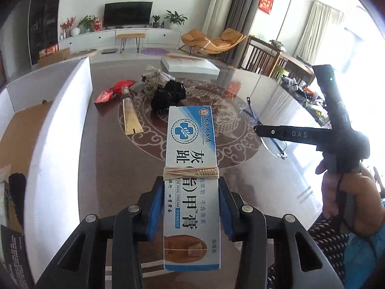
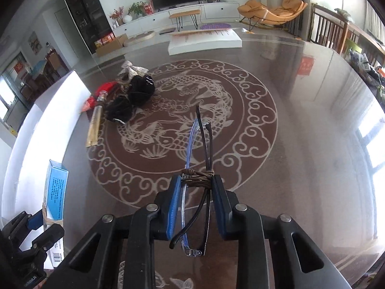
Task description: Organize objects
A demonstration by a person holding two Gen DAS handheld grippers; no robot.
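Left hand-held gripper: blue pads are clamped on a nail cream box, bound with a tan rubber band; box is held clear above the tabletop.
Right hand-held gripper: pinched tight on folded eyeglasses, temples wrapped with a brown band; glasses are held off the tabletop.
Left lying on the tabletop in a cluster: red packet, flattened tube, black bundle, silvery bundle.
White box is seen at the far edge, white bin wall to the left.
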